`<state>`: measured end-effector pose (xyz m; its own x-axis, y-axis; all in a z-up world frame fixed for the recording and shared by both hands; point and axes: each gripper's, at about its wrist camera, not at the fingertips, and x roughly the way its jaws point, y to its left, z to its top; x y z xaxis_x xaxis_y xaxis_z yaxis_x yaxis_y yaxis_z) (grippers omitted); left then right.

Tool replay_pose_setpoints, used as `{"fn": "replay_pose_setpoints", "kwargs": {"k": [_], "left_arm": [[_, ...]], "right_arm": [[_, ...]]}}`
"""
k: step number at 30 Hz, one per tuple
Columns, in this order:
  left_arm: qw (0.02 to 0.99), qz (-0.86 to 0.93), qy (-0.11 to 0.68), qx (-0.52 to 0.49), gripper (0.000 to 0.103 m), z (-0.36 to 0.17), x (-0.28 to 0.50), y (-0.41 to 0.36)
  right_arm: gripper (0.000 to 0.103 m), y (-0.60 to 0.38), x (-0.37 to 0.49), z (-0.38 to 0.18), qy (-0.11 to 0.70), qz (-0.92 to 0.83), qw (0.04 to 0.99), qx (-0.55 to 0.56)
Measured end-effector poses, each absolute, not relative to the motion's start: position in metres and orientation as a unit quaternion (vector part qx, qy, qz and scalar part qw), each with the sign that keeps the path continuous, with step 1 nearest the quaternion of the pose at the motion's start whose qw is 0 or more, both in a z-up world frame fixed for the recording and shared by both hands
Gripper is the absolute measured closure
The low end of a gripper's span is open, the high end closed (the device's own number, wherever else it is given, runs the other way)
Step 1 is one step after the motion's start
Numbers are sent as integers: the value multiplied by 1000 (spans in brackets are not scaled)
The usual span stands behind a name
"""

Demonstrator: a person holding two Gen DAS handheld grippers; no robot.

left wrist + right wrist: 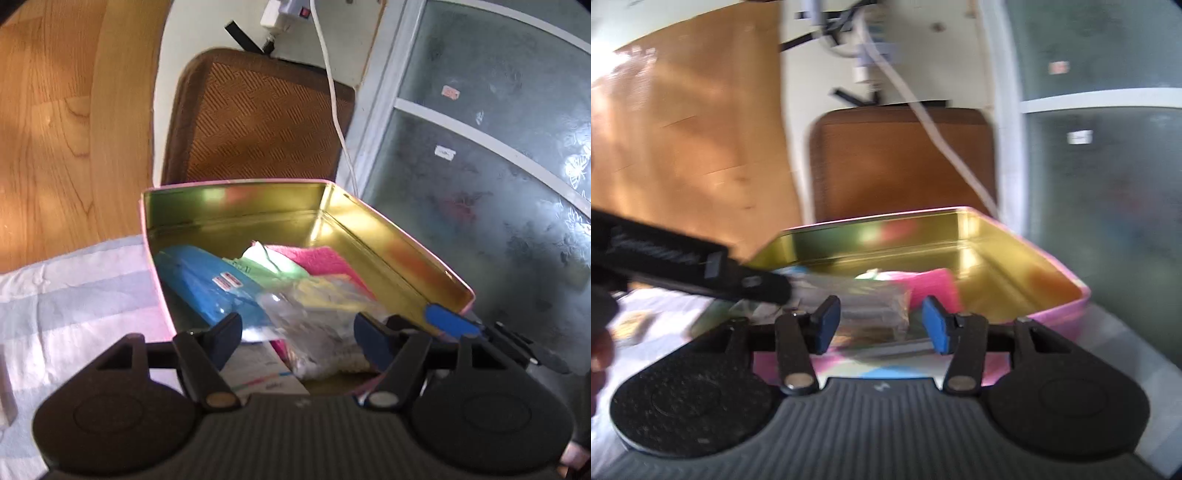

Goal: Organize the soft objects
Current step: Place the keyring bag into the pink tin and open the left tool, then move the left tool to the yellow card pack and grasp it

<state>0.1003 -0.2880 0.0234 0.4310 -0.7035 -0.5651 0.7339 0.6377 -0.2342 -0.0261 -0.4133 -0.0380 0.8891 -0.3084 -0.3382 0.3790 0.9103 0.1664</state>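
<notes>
From where I sit, the soft things are already gathered in the open tin (369, 236), which rests on the striped cloth (74, 295) at the table's corner: a blue pack (207, 284) against the left wall, a green packet (273, 269) behind it, a pink cloth (325, 258) towards the back, a yellow cloth (325, 288) in the middle, and a clear plastic bag (317, 332) nearest me. My left gripper (297, 334) hangs over the near end of the tin with its jaws spread on either side of the clear bag, the pads not pressing on it as far as I can judge. My right gripper (881, 325) is also spread and holds nothing; it sits just outside the near wall, and the picture there is blurred. I judge all of this to be light and limp. The bag looks slick and crinkly, so it would slip from a shallow pinch; I would take a bunched fold near its middle. The cloths should grip easily at a folded edge. The tin's walls are thin, stiff metal, and the right wall lies close to my right pad (448, 319), so a sideways move there could knock it. The back half of the tin is bare and gives room, and there is open cloth to the left. Beyond the tin stand a chair (258, 122), a hanging white cable (334, 96) and a frosted glass door (498, 147).
</notes>
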Motion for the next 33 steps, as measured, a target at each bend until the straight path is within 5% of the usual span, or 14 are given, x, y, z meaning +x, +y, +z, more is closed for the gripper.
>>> {"fn": "replay_pose_setpoints", "kwargs": {"k": [13,22,26,33], "left_arm": [[897,-319,306,-4,33,11,101,-130],[937,-70,341,9,33,-39,136,-5],[943,-28,330,-34,29,-47,142,19],[940,-18,339,-38,31,-47,142,21]], "right_arm": [[50,-345,-35,-16,120,-45,984,125],[50,-227,35,-40,236,129,962,47],[37,-197,90,-55,288,122,948,56],[35,-148,151,-72,334,116,935,-9]]}}
